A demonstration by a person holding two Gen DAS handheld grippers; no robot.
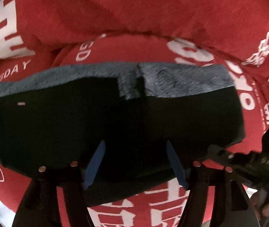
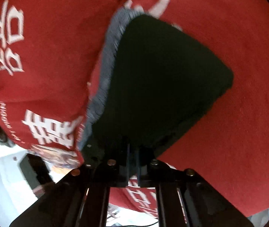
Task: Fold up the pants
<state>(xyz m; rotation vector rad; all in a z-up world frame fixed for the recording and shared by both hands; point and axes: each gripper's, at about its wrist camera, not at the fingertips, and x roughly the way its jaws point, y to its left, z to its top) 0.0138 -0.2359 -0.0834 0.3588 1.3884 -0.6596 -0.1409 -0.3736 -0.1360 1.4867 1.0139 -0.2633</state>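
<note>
Red cloth [image 1: 153,9] with white print covers the whole surface, bunched into a ridge beyond the left claw [image 1: 135,164].

Pants [image 1: 115,123], dark with grey fleece lining showing along the far edge, lie folded flat just ahead of the left claw, spread wide to both sides. Left claw: fingers apart, blue pads [image 1: 94,166] over the near edge, holding nothing.

Right claw [image 2: 132,162]: fingers together, clamped on the near corner of the pants [image 2: 162,85]; the rest spreads forward from it, lining to its left.

Judgement: a fold is in hand. To do it well, keep the right grip firm, carry the corner over level, and take the matching edge with the left so layers stay square.

Pale floor or wall shows low left of the right claw; too blurred for more.
</note>
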